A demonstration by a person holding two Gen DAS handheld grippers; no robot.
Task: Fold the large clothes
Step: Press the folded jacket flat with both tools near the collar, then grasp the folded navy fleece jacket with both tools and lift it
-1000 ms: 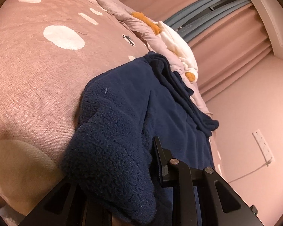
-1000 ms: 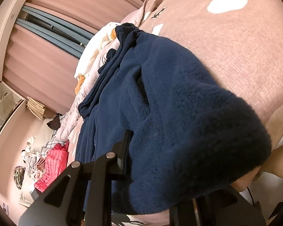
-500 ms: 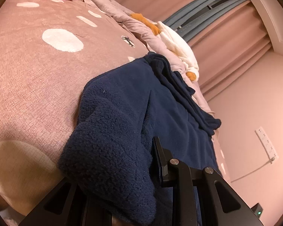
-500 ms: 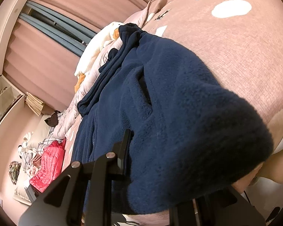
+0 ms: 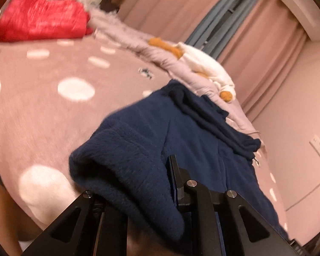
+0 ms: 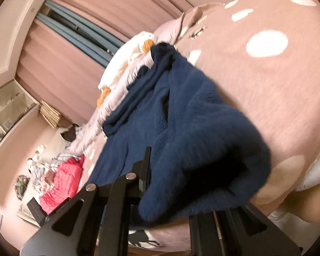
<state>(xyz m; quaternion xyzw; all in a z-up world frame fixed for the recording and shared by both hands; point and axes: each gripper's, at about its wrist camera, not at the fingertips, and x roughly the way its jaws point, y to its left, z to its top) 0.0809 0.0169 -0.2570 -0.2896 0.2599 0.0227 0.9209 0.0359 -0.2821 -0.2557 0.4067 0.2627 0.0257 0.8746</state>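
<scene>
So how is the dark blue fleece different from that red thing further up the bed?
The navy fleece is spread long over the near part of the bed, both claws gripping its near edge; the red garment lies bunched at the far end, untouched. The fleece looks fuzzy; the red garment is too blurred to judge. Both rest on the pink spotted bedspread.

Navy fleece garments: one (image 5: pixel 181 140), lying along the bed's curtain-side edge.
Red padded items: one (image 5: pixel 38 19), sitting at the bed's far corner.
White-and-orange plush toys: one (image 5: pixel 204 64), resting along that same curtain-side edge.
Grippers: two showing, left (image 5: pixel 136 192) and right (image 6: pixel 181 181).
Beds: one (image 5: pixel 42 115), carrying it all.
</scene>
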